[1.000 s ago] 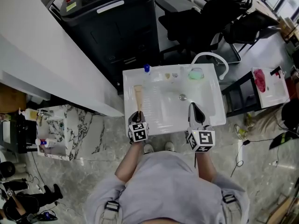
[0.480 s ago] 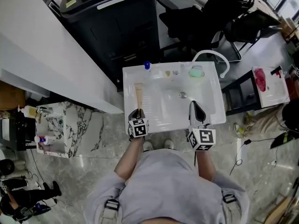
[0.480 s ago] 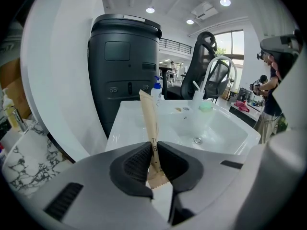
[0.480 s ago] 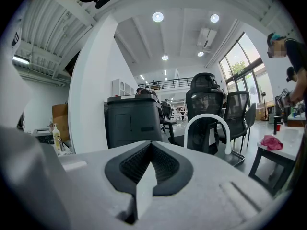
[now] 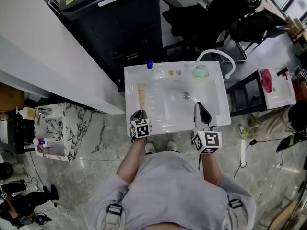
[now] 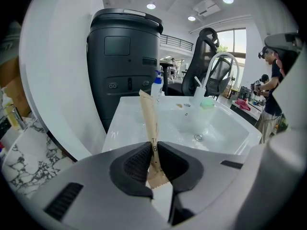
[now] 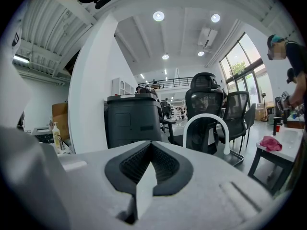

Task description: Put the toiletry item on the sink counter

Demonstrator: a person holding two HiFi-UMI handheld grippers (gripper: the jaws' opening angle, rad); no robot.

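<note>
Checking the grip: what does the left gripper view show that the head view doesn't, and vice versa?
Only the left gripper view: the left tool shut on the crimped end of the tan tube. Only the head view: the right tool over the front part of the sink, and the person's grey top. Both: the sink, curved faucet and blue-capped bottle.
</note>
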